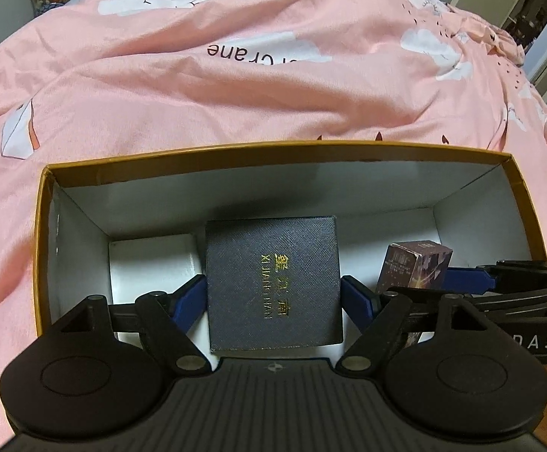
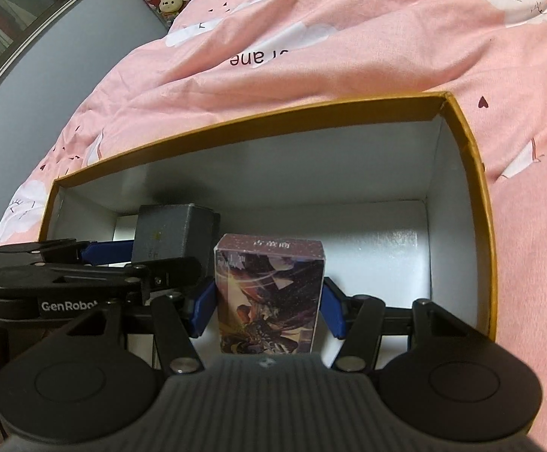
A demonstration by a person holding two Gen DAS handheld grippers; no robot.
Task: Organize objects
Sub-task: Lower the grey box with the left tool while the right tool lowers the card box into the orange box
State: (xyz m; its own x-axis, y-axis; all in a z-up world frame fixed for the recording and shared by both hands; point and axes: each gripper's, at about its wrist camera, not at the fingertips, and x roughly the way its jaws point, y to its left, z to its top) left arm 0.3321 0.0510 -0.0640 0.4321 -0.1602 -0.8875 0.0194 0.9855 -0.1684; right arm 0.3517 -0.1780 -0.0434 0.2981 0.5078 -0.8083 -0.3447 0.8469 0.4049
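Inside the gold-rimmed white cardboard box (image 1: 461, 150) on the pink bed, the left gripper (image 1: 273, 297) stands wide around the dark textured square case (image 1: 273, 282), pads barely touching. Beside it, the right gripper (image 2: 269, 305) clamps the purple illustrated card pack (image 2: 269, 293).

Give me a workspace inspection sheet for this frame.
surface: pink bedspread, wrinkled.
job's things: open carton on it; dark box and patterned box inside, apart.
clutter: white block in the carton's corner.
grippers: left gripper open, pads flanking the dark box; right gripper shut on the patterned box.
cables: nothing seen.
surroundings: plush toys by the wall.
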